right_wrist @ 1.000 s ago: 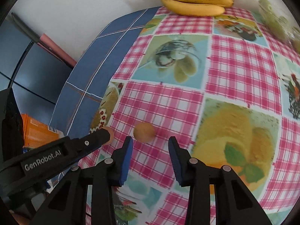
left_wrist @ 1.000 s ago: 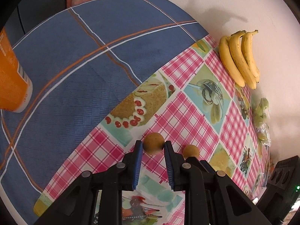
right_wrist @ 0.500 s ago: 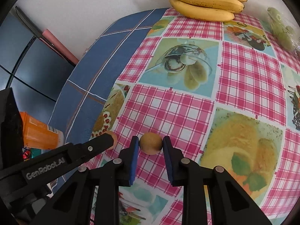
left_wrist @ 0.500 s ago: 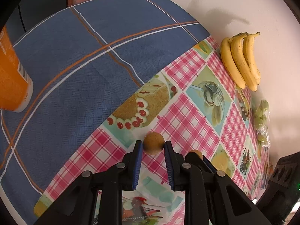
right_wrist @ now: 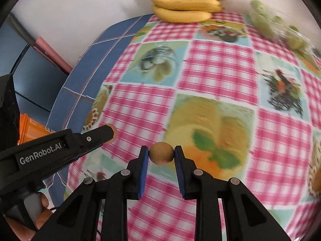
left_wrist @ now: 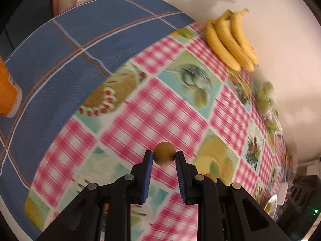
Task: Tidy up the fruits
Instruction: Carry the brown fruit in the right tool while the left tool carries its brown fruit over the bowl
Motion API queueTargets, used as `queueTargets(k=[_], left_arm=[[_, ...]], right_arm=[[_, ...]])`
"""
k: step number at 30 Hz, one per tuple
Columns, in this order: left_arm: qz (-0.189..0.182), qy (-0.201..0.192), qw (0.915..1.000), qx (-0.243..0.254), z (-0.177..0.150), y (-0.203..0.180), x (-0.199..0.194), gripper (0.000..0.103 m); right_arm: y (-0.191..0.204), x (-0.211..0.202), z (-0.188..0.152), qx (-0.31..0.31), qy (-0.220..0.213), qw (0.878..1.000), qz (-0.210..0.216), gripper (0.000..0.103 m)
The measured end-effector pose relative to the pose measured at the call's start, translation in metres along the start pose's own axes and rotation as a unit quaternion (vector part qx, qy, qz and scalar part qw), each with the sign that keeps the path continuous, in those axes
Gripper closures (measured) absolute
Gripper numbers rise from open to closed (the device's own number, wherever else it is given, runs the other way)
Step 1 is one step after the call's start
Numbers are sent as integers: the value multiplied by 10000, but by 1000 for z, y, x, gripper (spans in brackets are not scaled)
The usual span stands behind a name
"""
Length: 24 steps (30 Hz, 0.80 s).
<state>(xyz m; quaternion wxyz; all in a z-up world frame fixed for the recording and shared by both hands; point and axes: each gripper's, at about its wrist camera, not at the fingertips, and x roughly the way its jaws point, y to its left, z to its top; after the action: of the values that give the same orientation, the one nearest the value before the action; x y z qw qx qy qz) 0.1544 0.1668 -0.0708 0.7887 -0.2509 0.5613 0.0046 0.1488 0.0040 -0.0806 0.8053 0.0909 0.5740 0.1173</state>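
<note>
Each gripper holds a small round brown fruit above the pink checked tablecloth (left_wrist: 160,108). My left gripper (left_wrist: 164,156) is shut on one brown fruit (left_wrist: 164,153). My right gripper (right_wrist: 161,154) is shut on the other brown fruit (right_wrist: 161,153). In the right wrist view the left gripper (right_wrist: 108,133) reaches in from the left, its fruit (right_wrist: 112,133) peeking past the fingertip. In the left wrist view the right gripper's fruit (left_wrist: 210,177) shows just behind the left gripper's right finger. A bunch of bananas (left_wrist: 230,40) (right_wrist: 184,6) lies at the far edge by the wall.
A clear bag of green fruit (left_wrist: 265,100) (right_wrist: 280,34) lies right of the bananas. An orange carton (left_wrist: 8,92) (right_wrist: 30,128) stands on the blue checked cloth (left_wrist: 70,60) at the left. A white wall backs the table. A brown item (right_wrist: 316,180) shows at the right edge.
The right gripper closed on its brown fruit and lifted it off the cloth. Both grippers, each with a fruit, moved across the table toward the bananas side.
</note>
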Motion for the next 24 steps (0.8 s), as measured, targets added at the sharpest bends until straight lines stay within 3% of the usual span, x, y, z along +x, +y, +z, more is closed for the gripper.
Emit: queueTargets(k=[24], left_arm=[[-241, 174, 9921, 1217, -62, -124, -5, 78]], right_arm=[[-110, -94, -45, 731, -313, 9946, -673, 76]])
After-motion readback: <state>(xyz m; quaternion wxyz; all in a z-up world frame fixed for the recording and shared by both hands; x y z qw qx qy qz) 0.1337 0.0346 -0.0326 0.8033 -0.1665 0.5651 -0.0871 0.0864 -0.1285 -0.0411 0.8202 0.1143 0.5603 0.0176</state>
